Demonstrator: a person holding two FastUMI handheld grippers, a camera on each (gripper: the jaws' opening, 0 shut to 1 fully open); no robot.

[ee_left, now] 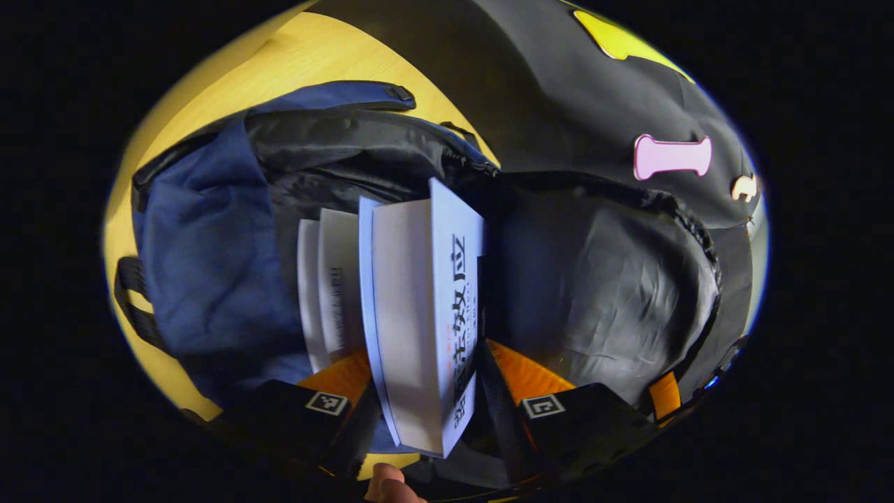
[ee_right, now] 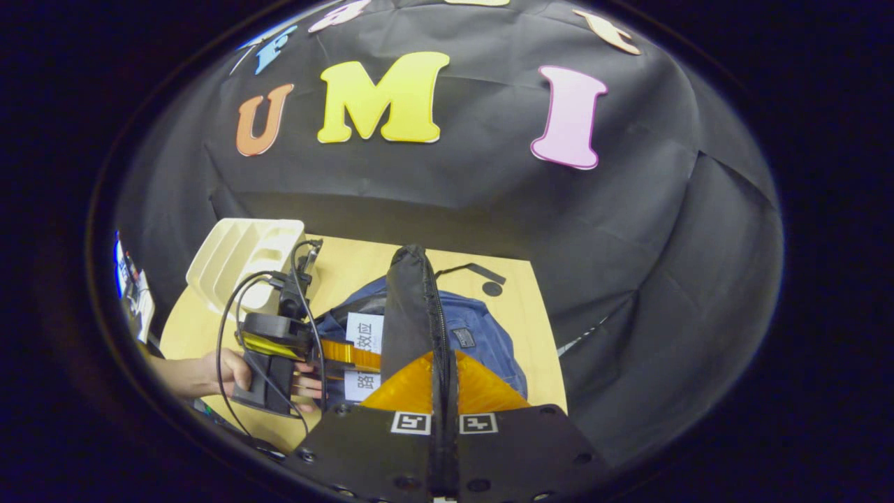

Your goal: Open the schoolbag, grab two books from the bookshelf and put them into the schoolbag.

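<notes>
The bag [ee_left: 209, 251] lay on the table [ee_left: 293, 63] with its top unzipped, so the opening part of the job looked done. One book [ee_left: 332, 293] already sat inside the bag, down in the dark pocket. The second book [ee_left: 426, 314] was halfway in, standing on its edge, with its far end between the bag's open lips. The left claw [ee_left: 433, 405] was clamped on the near end of that book, one finger on each side. The right claw [ee_right: 441, 381] was squeezed tight on the black flap [ee_right: 412, 307] of the bag, pulling it up so the mouth stayed wide (a good helper job). In the right gripper view the left claw [ee_right: 353, 354] and the hand [ee_right: 230, 370] holding it could be seen beside the bag, with the book's white cover poking out. The white shelf [ee_right: 241, 262] stood at the back of the table and looked empty. What seemed left was small: slide the second book all the way down, let go, and drop the flap. There was room inside, since the first book leaned to one side. The zipper edge [ee_left: 475, 164] sat close to the book's top corner, so it might catch there. The table around the bag was mostly bare, so both claws could back away easily.
</notes>
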